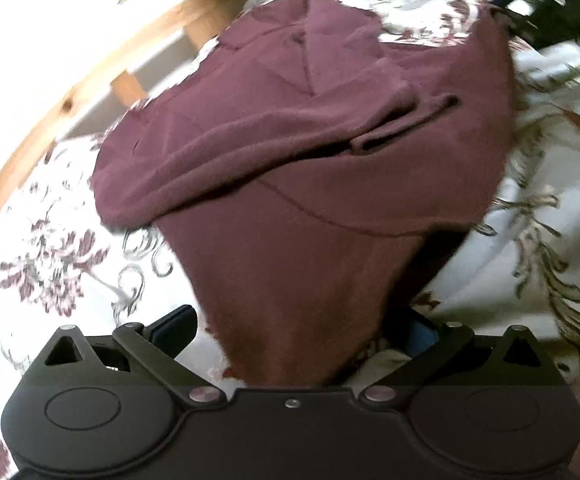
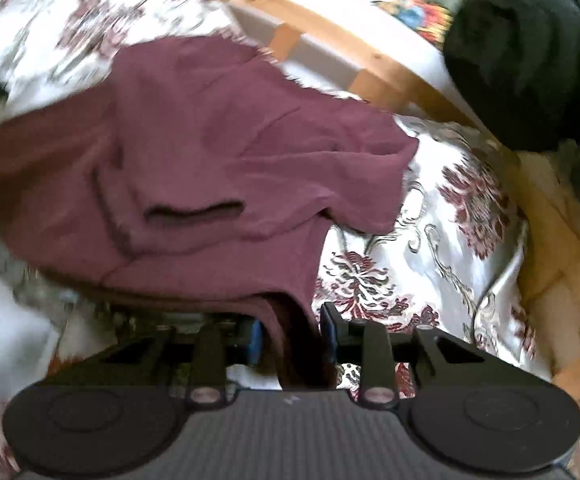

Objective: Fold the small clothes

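You are pinching the maroon knit garment (image 2: 194,152) in your right claw (image 2: 290,338), its hem lifting off the floral bedspread (image 2: 449,216); your left claw (image 1: 297,328) is standing wide around another edge, ready for folding.

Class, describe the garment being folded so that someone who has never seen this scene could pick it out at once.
Start from the bed with the white floral bedspread and the wooden frame along its far side. On the spread lies a maroon garment, crumpled, one edge between the right gripper pads. It is the only plain, unpatterned cloth there, unlike the black bundle beyond the frame.
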`<state>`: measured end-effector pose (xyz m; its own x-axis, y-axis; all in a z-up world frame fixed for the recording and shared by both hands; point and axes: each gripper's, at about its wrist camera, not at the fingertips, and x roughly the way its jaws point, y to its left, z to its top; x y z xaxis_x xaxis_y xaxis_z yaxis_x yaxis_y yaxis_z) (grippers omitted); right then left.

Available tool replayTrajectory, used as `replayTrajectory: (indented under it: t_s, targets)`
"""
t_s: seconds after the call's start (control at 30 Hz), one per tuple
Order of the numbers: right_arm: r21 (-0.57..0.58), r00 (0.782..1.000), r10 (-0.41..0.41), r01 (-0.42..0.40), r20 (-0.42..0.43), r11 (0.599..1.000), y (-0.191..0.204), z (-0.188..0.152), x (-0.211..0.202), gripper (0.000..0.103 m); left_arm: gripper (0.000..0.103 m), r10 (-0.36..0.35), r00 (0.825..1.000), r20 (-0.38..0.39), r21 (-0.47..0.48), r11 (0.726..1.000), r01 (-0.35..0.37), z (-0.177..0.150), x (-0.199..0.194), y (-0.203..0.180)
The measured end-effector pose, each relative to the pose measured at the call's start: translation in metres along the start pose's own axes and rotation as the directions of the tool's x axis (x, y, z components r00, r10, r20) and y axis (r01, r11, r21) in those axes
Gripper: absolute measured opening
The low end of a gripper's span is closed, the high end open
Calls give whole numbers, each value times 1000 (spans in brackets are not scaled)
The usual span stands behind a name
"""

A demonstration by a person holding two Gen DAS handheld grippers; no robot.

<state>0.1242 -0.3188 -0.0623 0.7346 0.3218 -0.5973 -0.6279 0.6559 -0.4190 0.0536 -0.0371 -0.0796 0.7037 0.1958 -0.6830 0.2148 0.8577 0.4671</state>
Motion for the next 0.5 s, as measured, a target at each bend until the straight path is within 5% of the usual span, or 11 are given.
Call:
replayTrajectory:
  t_s: [0.27,0.5]
  targets:
    - [122,999,-7,1,47,993,-17,4,-6,26,102,-29,999,-37,-31,999,28,3,4,6]
    - [244,997,18,-37,78,969,-38,11,5,26,103,-4,1000,-26,36,999,5,3,6,-4]
